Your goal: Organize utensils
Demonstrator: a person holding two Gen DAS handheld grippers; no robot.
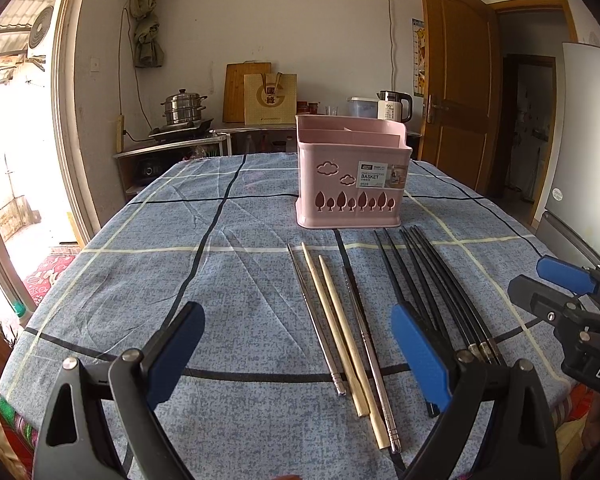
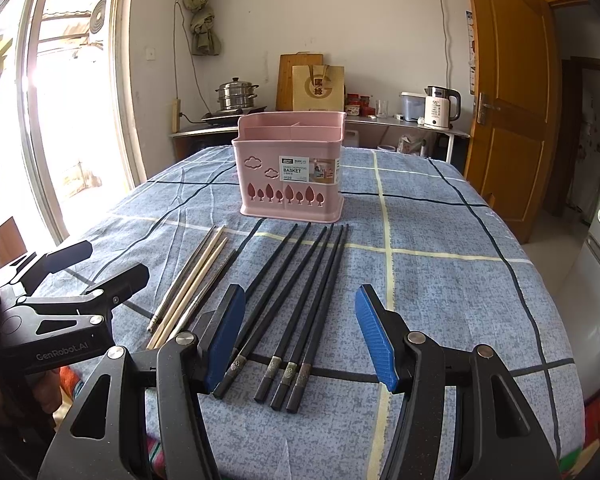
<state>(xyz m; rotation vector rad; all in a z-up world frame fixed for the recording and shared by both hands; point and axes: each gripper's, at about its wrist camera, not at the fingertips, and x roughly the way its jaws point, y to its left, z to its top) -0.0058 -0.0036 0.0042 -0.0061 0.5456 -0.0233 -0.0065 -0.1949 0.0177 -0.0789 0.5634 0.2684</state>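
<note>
— What can't you make out from where you stand?

— Going from the left: in my left wrist view my left gripper (image 1: 296, 356) has its lower frame cut off at the bottom edge, and its right blue pad (image 1: 420, 356) covers the near part of the black chopsticks (image 1: 424, 276). My right gripper (image 1: 548, 284) shows only as a tip at the right edge there. In the right wrist view my right gripper (image 2: 300, 336) hides the near end of the leftmost black chopstick behind its left pad. The inside of the pink basket (image 1: 350, 178) is mostly hidden by its front wall; I see dividers, nothing more.

— And your tongs?

— Both sets gape wide, holding nothing, hovering low above the near edge of the checked tablecloth (image 1: 140, 264), pointing toward the far wall. The left one sits over the metal chopsticks (image 1: 318, 320) and wooden chopsticks (image 1: 340, 328); the right one straddles the black ones.

— Where do the utensils lie?

— Flat on the cloth, fanned lengthwise, tips toward the basket, which stands upright just beyond them. The pale and metal group is left, the black group right, near each other.
</note>
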